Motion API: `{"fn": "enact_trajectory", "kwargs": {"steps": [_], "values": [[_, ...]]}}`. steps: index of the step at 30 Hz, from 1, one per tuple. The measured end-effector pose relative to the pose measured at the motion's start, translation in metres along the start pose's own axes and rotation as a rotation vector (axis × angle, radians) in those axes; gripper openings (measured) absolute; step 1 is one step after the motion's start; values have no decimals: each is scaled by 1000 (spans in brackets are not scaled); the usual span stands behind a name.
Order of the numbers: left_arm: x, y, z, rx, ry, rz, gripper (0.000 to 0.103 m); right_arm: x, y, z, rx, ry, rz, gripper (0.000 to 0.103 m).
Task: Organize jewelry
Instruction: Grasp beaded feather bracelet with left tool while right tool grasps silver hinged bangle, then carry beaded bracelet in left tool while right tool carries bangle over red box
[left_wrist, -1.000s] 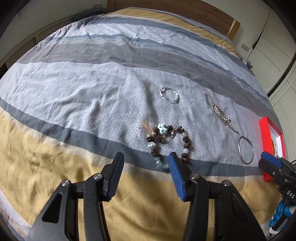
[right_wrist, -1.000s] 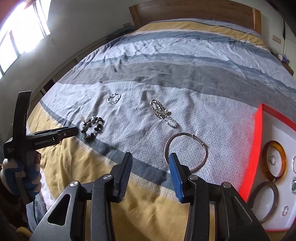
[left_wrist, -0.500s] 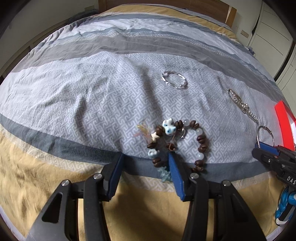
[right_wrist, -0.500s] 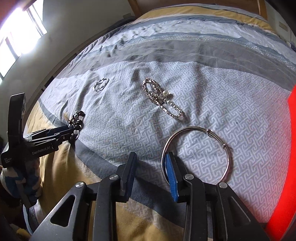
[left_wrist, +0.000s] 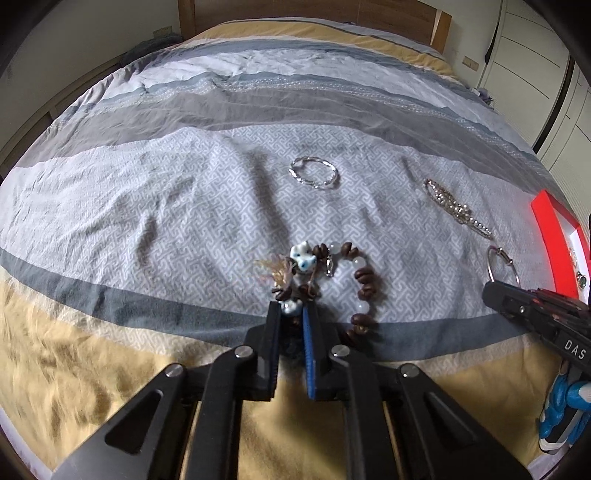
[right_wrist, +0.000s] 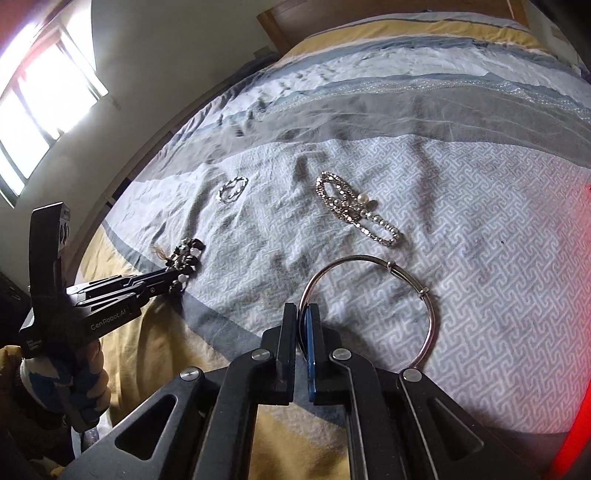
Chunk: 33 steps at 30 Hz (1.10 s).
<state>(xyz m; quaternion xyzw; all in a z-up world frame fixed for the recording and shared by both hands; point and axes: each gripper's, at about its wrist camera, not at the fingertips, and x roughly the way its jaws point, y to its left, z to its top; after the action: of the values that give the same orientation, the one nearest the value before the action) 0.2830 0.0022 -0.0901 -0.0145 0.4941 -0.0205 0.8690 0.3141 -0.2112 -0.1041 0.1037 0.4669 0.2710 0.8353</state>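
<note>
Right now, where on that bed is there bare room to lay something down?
The wide patterned stretch left of the twisted silver bracelet and beaded bracelet is bare, as are the grey and yellow stripes toward the headboard. It is crowded on the right: the rhinestone chain, thin bangle and red tray.

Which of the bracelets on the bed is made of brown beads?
The brown-and-white beaded bracelet between the left gripper's closing jaws; the others are silver metal.
</note>
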Motion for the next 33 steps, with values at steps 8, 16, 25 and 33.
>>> {"fn": "enact_trajectory", "kwargs": {"steps": [8, 16, 25, 33], "values": [[-49, -4, -3, 6, -48, -28, 10, -42, 26, -15, 72, -67, 111, 5], [-110, -3, -13, 11, -108, -30, 10, -89, 55, -39, 104, -103, 145, 5], [-171, -4, -31, 23, -173, -28, 10, -149, 85, -58, 64, -168, 114, 5], [-221, -11, -41, 39, -241, -24, 10, -201, 105, -69, 31, -251, 95, 5]]}}
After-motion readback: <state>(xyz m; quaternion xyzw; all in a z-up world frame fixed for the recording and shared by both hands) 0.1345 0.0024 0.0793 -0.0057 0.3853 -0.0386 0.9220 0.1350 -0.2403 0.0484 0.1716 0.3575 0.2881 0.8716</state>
